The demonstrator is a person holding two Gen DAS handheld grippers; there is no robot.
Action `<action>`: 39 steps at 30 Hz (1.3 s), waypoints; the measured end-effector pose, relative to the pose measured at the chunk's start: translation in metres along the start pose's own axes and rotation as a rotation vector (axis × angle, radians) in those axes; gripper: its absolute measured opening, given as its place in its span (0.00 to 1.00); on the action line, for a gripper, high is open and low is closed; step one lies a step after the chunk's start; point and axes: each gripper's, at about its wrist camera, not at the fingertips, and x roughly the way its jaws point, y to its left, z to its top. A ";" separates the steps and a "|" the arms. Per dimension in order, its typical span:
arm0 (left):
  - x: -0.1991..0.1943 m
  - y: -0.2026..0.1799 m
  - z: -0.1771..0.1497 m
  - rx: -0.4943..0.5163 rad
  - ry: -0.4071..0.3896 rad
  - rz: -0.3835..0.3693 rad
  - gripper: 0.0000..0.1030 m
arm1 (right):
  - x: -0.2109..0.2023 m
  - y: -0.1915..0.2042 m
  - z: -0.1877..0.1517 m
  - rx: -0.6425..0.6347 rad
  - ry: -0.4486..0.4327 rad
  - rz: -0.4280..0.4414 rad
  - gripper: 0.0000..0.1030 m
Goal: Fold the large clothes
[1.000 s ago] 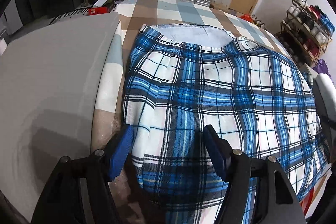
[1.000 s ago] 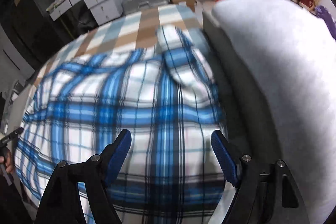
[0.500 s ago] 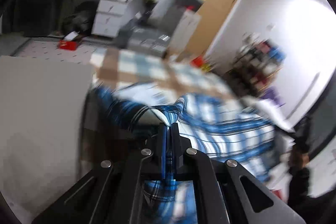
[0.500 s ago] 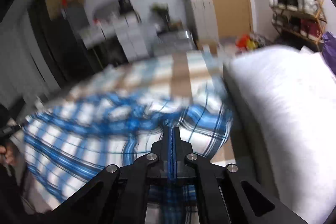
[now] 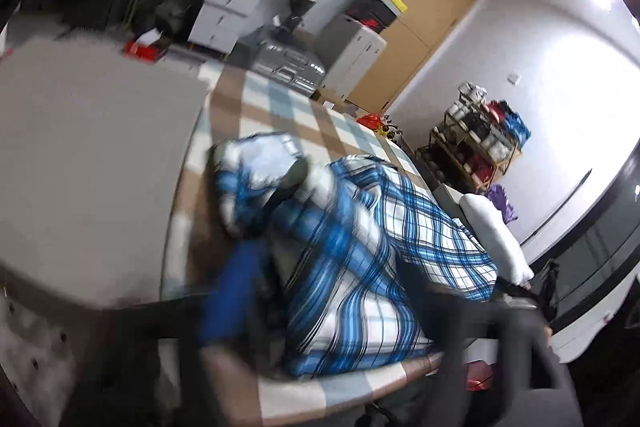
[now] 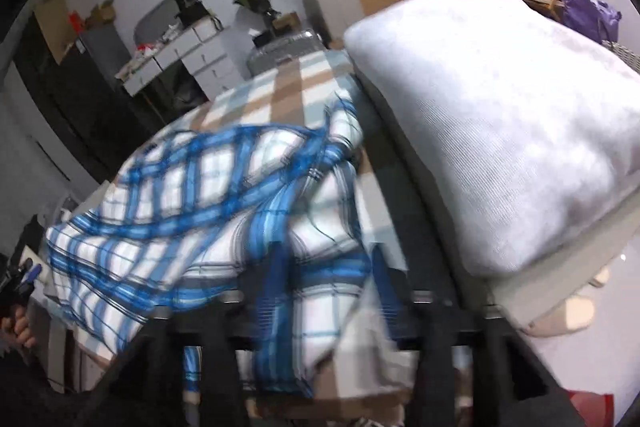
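- Since a second ago, the blue plaid garment point(image 5: 372, 247) has gone from lying flat across the checked bedspread point(image 5: 280, 103) to being doubled over, its near edge carried toward the far side, and both my cameras now sit higher and look out into the room.
- Half a second ago both sets of jaws were pressed together; now both are opening.
- My left gripper point(image 5: 320, 291) is spread wide. Its blue pad point(image 5: 232, 291) is badly blurred, with a bunched corner of the cloth lying between the jaws, apparently let go.
- My right gripper point(image 6: 332, 275) is partway apart, its fingers smeared by motion. Plaid fabric lies between them; I cannot tell whether a pad touches it.
- The garment rests in the middle of the bed, between a grey cushion point(image 5: 88, 163) on my left and a white pillow point(image 6: 500, 131) on my right, rumpled along the new fold.
- I judge this to be the release that ends the first fold.
- Next, I would draw both grippers clear, then take hold of a side edge for the second fold, smoothing the lumpy corner first.
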 end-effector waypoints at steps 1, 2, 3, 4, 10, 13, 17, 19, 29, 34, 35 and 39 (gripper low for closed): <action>0.010 -0.006 0.008 0.014 0.014 -0.011 0.77 | 0.000 0.003 0.002 -0.005 -0.005 0.008 0.55; 0.016 -0.007 0.010 0.012 0.034 -0.014 0.77 | -0.002 0.006 0.003 -0.007 -0.006 0.015 0.56; 0.025 -0.006 0.018 -0.006 0.060 -0.021 0.77 | -0.002 0.009 0.003 -0.011 -0.003 0.021 0.58; 0.039 -0.005 0.028 -0.033 0.093 -0.038 0.77 | -0.003 0.011 0.003 -0.015 -0.001 0.022 0.59; 0.057 0.003 0.017 -0.083 0.112 -0.031 0.17 | -0.002 0.020 -0.006 0.023 -0.012 0.033 0.61; 0.039 -0.036 -0.012 0.127 0.041 -0.093 0.00 | -0.002 0.043 -0.008 -0.061 0.003 0.038 0.62; -0.003 -0.060 -0.061 0.297 -0.036 -0.169 0.00 | -0.005 0.066 -0.004 -0.127 -0.015 0.071 0.63; -0.015 -0.057 -0.088 0.323 0.002 -0.170 0.00 | 0.001 0.081 0.000 -0.142 -0.017 0.109 0.63; -0.014 0.000 -0.104 0.083 0.194 -0.073 0.41 | 0.022 0.141 -0.012 -0.333 0.046 0.186 0.63; -0.017 0.011 -0.036 -0.022 0.045 -0.132 0.71 | 0.011 0.130 -0.012 -0.281 0.019 0.160 0.63; -0.007 0.014 -0.029 -0.046 0.064 -0.109 0.71 | 0.008 0.126 -0.012 -0.269 0.016 0.148 0.63; 0.065 0.024 -0.013 -0.122 0.249 0.008 0.71 | -0.003 0.120 -0.015 -0.249 0.002 0.136 0.63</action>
